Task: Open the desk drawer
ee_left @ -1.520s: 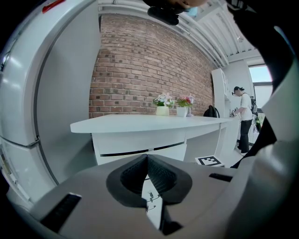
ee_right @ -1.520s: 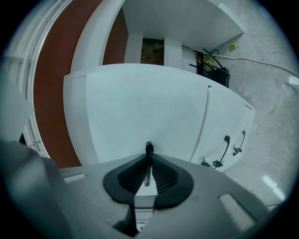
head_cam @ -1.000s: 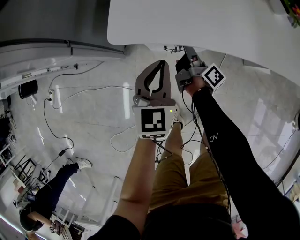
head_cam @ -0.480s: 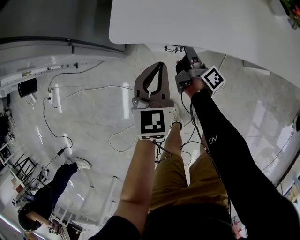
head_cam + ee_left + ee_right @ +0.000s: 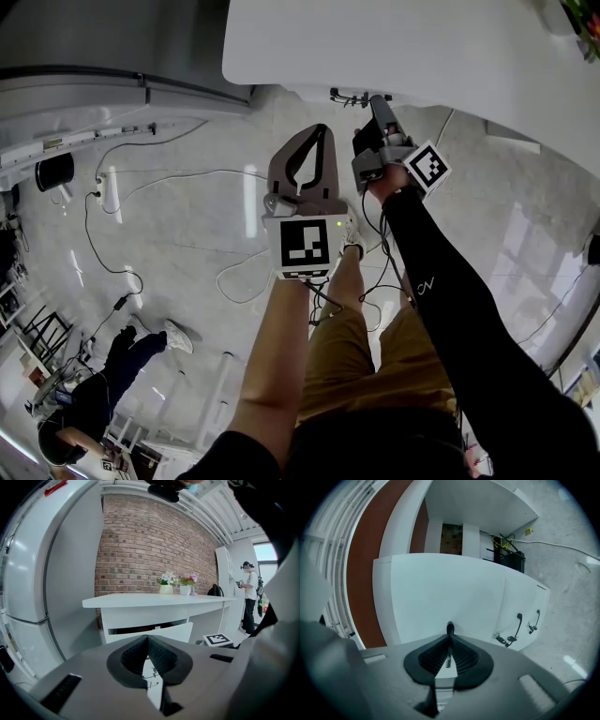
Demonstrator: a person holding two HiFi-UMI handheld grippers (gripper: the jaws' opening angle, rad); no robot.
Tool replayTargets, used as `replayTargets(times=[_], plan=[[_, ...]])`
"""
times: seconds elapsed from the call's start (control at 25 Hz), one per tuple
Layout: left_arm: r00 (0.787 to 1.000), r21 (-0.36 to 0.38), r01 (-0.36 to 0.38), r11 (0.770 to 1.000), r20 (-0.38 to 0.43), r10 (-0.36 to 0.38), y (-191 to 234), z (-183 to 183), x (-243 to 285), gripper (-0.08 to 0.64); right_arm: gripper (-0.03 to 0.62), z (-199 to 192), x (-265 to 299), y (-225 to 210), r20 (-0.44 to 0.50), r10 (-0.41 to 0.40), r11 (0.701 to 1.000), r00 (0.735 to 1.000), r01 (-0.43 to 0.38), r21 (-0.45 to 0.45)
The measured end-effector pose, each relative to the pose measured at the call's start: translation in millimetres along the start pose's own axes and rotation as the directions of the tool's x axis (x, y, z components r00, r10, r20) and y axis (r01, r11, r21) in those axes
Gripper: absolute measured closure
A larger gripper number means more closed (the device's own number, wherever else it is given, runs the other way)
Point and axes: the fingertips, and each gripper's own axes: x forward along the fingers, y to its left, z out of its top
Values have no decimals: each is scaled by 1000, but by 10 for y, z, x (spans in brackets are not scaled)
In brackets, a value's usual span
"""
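— Right gripper: how do its jaws stand?

— Pressed together on the dark handle of the desk drawer. The handle's tip pokes out just past the fingertips, and a thin bright piece of it sits between the ribbed pads.

— And where is the drawer from there?

— Straight ahead of the jaws. Its white front fills the right gripper view. Beside it is another white panel with two black handles, well clear of the jaws.

— Is the drawer open?

— A little. From the left gripper view it hangs under the white desk with a dark gap above its front, which tilts outward.

— What about the left gripper?

— Closed as well, tips meeting, with nothing pinched between them. In the head view it sits just beside the right one and nearer the person, short of the desk edge, over the pale floor with its loose cables.

— Anything else ahead of it?

— Two flower pots stand on the desk top before a brick wall. A tall white appliance stands to its left, and a person stands far off to its right.
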Motion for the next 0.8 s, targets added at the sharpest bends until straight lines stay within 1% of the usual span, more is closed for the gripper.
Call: replayTargets(times=[0.52, 0.8], plan=[[1000, -8, 4, 1000, -7, -4, -49, -80, -112, 552, 569, -54, -110, -30, 8, -20, 1000, 1000, 20, 5], [1000, -20, 15, 1000, -11, -16, -85, -120, -159, 552, 569, -54, -105, -18, 3, -14, 1000, 1000, 14, -4]])
